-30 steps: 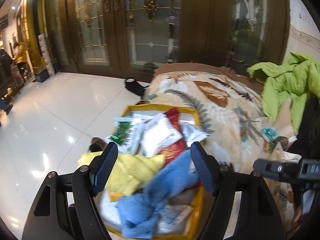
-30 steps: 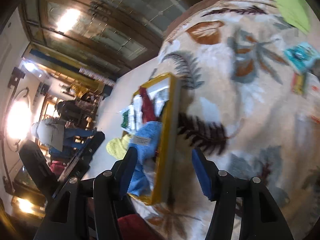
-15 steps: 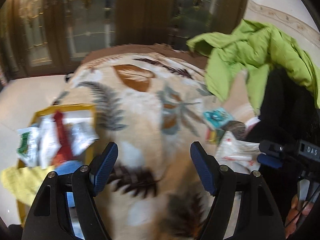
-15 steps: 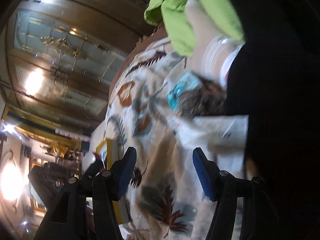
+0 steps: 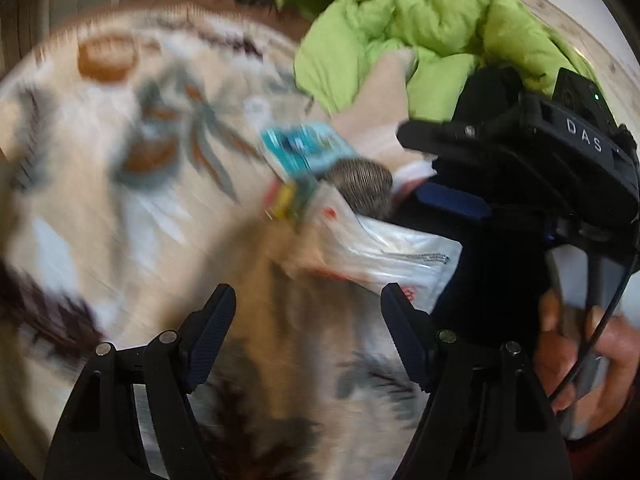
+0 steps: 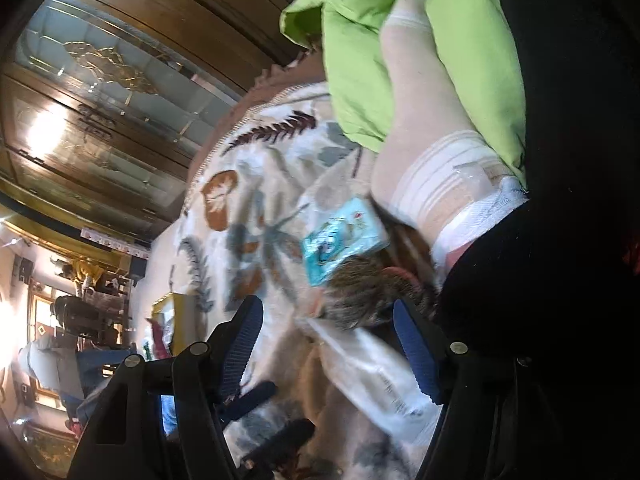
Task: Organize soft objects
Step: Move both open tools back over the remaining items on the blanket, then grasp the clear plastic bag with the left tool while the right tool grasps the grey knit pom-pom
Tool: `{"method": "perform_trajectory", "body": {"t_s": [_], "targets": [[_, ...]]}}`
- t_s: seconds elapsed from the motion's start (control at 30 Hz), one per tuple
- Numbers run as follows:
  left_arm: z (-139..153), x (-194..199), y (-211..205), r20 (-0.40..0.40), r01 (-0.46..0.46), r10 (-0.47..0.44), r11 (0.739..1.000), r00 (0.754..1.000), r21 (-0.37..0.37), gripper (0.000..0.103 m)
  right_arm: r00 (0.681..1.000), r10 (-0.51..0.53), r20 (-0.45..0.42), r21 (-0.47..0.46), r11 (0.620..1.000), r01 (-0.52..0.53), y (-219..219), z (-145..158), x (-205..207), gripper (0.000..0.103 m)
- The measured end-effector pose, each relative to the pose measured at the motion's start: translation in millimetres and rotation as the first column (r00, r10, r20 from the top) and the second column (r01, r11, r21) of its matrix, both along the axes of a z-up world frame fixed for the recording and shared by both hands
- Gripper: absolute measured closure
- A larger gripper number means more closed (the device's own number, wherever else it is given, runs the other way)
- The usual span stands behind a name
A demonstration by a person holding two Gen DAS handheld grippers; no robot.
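Note:
My left gripper is open and empty over a leaf-patterned blanket. Ahead of it lies a clear plastic packet, then a grey-brown knitted piece and a teal packet. My right gripper is open too, its fingertips either side of the knitted piece, just above the clear packet. The teal packet sits just beyond. A pale stocking lies against a lime-green jacket. The left wrist view is blurred.
A black garment fills the right side. The yellow basket with soft items shows far off at the blanket's edge. A hand holds the right gripper's handle. Glazed wooden doors stand behind.
Both views swung away from the yellow basket, right across the blanket, to the pile of packets beside the green jacket. Both grippers stayed open and empty.

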State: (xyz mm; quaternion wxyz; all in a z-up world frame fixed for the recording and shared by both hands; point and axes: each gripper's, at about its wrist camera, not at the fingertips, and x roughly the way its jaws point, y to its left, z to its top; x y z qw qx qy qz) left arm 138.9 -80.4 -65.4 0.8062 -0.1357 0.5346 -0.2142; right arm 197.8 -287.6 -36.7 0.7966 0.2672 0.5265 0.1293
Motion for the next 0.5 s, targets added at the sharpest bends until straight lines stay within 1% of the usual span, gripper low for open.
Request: {"method": "perform_trajectory", "body": {"t_s": [0.07,0.2,0.27,0.37,0.43,0.5], "targets": [[-8.2,3.7,-5.2,-0.046,-0.028,0.026,0.998,0.999,-0.048,0.028,1.000,0.009,-0.013,-0.007,1.000,-0.009,-0.4,-6.4,2.5,0.033],[-13.2,11.0,-7.0,-0.099,-0.086,0.073,0.987,0.992,-0.137,0.028,0.999,0.041,-0.010,0.006,0.999,-0.041,-1.5,-7.9,6.2,0.033],[-15.2,15.8,-7.5,-0.120,-0.108,0.090,0.982,0.989,-0.156,0.028,0.999,0.039,-0.011,0.014,0.999,-0.039,-2.7,-9.1,8.0,0.033],[-23.3,23.4,-18.1,-0.175,-0.118,0.085,0.975,0.981,-0.187,0.028,0.998,0.061,-0.017,0.008,0.998,-0.061,1.2,-11.2,11.8,0.033],[-32.4,25.9,-25.3,-0.231,-0.133,0.080,0.966,0.970,-0.223,0.028,0.997,0.078,-0.018,-0.013,0.997,-0.078,5.4,-11.0,13.6,0.033],[-38.1,25.7,-30.7,-0.257,-0.145,0.081,0.960,0.963,-0.240,0.026,0.995,0.098,-0.025,-0.048,0.994,-0.099,10.3,-12.3,16.5,0.033]]}}
